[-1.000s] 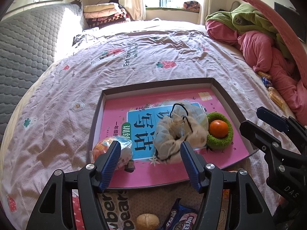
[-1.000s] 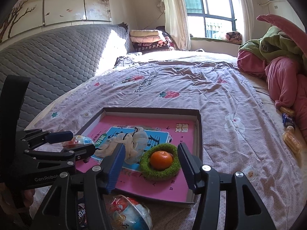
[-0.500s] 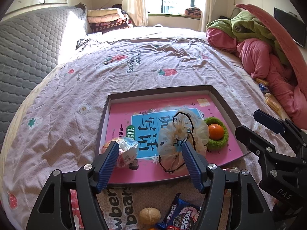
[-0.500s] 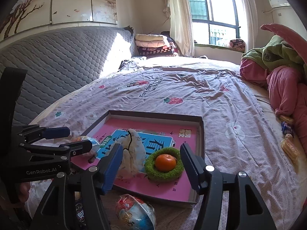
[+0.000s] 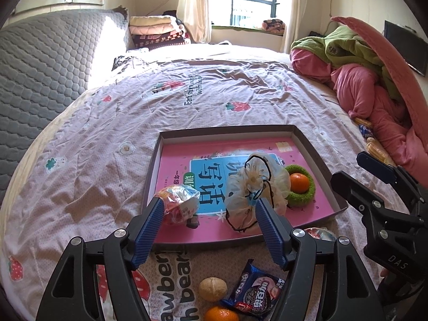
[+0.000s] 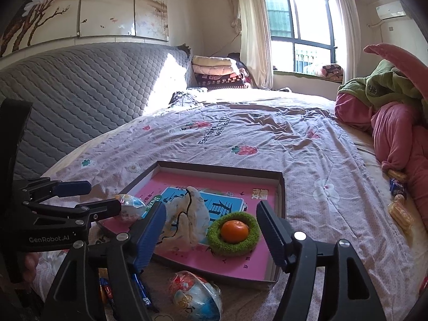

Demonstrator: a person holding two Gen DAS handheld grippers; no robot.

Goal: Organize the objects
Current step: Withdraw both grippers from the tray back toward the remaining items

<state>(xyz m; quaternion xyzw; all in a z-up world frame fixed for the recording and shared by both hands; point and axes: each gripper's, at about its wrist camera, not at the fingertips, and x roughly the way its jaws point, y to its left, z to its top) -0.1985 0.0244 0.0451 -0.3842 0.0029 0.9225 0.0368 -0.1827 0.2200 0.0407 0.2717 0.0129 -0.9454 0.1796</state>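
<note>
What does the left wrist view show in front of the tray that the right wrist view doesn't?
Only the left wrist view shows the walnut, the loose orange and the whole blue cookie packet on the bedsheet.

Only the right wrist view shows the wrapped toy egg outside the tray in full; the left view catches just a sliver.

Both show the tray holding the mesh pouch, the orange in the green ring and another wrapped egg, with both grippers open.

Grey quilted headboard [image 6: 80, 85], folded blankets [image 6: 216, 73], window [image 6: 302, 34], pink duvet [image 5: 374, 101]
</note>
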